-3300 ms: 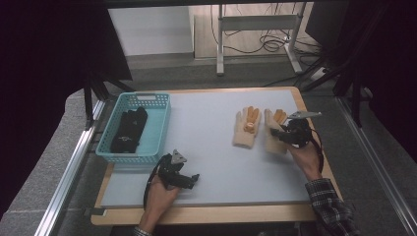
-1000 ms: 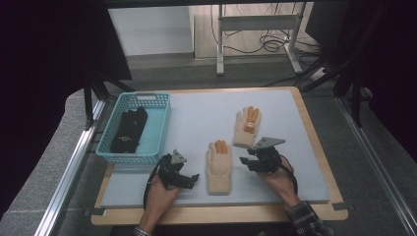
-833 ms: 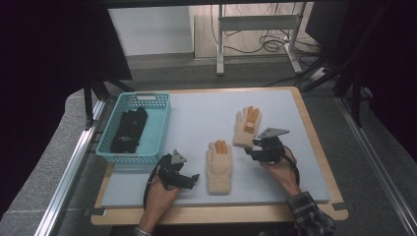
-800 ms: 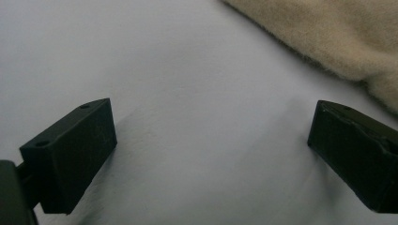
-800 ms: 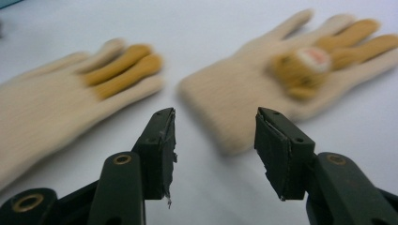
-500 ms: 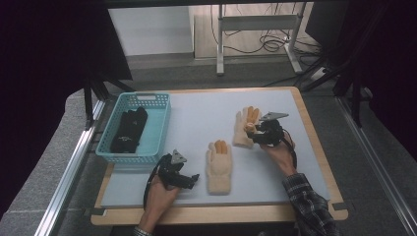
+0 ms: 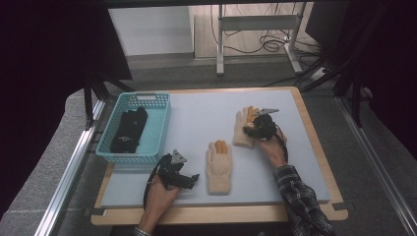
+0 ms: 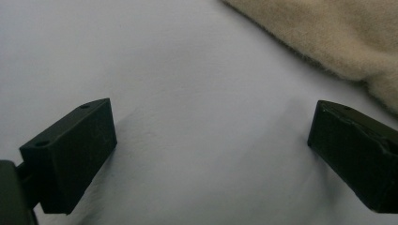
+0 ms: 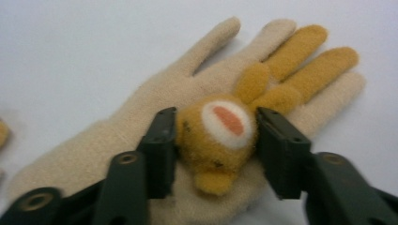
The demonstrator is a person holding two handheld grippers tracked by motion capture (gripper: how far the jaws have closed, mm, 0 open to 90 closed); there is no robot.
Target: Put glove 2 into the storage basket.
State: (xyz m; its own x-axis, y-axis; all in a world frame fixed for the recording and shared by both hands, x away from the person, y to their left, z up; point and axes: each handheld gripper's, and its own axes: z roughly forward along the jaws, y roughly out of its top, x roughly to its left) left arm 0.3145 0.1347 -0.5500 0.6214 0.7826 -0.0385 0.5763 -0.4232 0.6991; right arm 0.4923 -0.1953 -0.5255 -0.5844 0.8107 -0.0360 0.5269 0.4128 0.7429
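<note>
Jaws of the right gripper [image 9: 213,154] have just been closing around the far glove's [image 7: 244,129] orange plush face [image 9: 220,136], so lifting it toward 7 o'clock looks next, while the left gripper [image 8: 211,154] rests wide open, empty.

Between the black jaws of our right gripper [image 9: 213,140] sits a mustard-yellow plush patch [image 9: 220,140] with a white oval and an orange-red centre, sewn on a cream glove [image 9: 155,101] — two of that glove's fingers are mustard too. Just beside our left gripper [image 7: 194,178], also black, lies a second cream glove [image 7: 219,167] with the same yellow-orange at its fingers. Both gloves lie on a pale grey-blue mat [image 7: 206,118] edged by light wood. Farther out from our left gripper stands a teal basket [image 7: 162,123] holding something black [image 7: 129,129] — our right sleeve [image 7: 300,199] is a dark plaid.
</note>
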